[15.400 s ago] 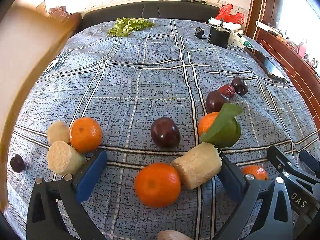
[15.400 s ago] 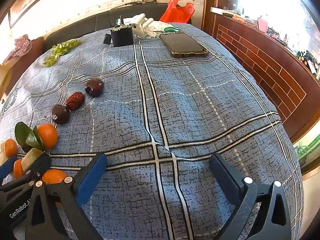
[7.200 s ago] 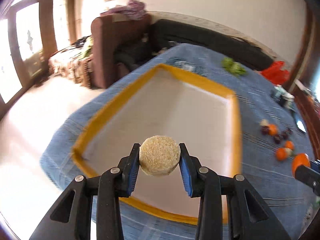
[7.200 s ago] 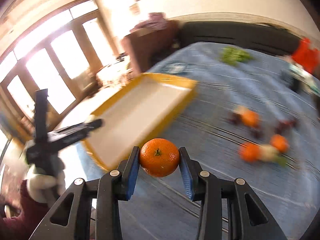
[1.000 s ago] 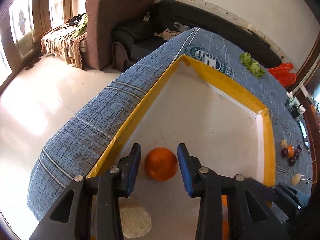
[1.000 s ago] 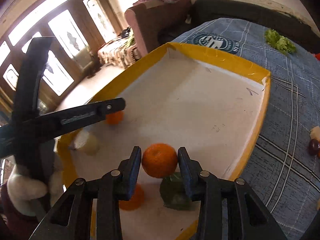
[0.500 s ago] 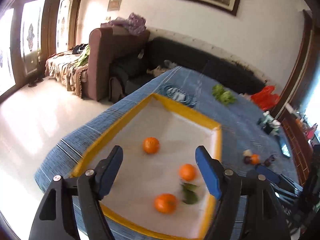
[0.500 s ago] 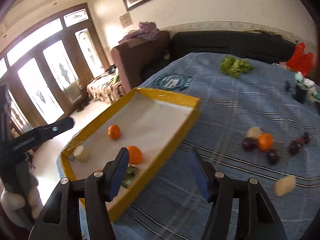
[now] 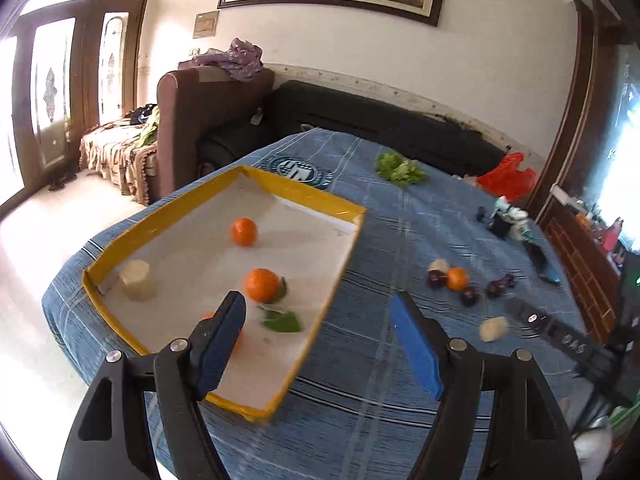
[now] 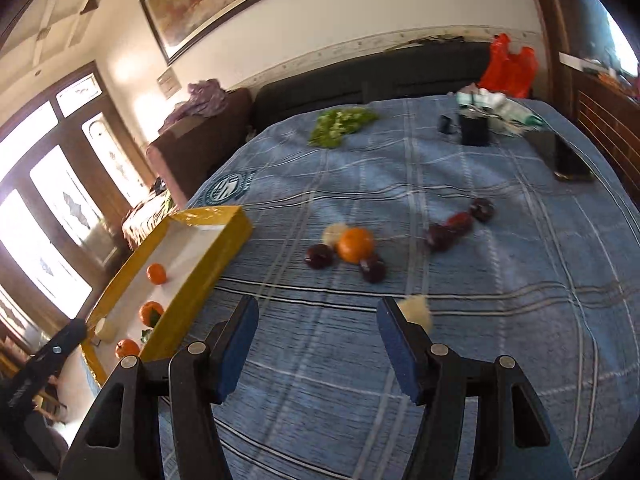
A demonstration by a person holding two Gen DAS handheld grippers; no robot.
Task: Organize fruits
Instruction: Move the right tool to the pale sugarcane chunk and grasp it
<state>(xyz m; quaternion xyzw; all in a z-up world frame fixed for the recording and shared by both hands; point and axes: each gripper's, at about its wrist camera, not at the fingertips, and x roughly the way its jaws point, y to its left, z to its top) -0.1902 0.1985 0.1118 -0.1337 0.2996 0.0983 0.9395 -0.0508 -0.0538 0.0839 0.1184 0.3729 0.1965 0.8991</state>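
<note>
Between loads: left gripper and right gripper wide, empty; next, probably reaching for the orange beyond the tray.

One yellow tray, left of centre in the left wrist view, holds three oranges (one half hidden behind the gripper), one pale cut chunk and one green leaf. Right of it on the blue cloth: one orange, two pale chunks, and about five dark fruits, blurred.
</note>
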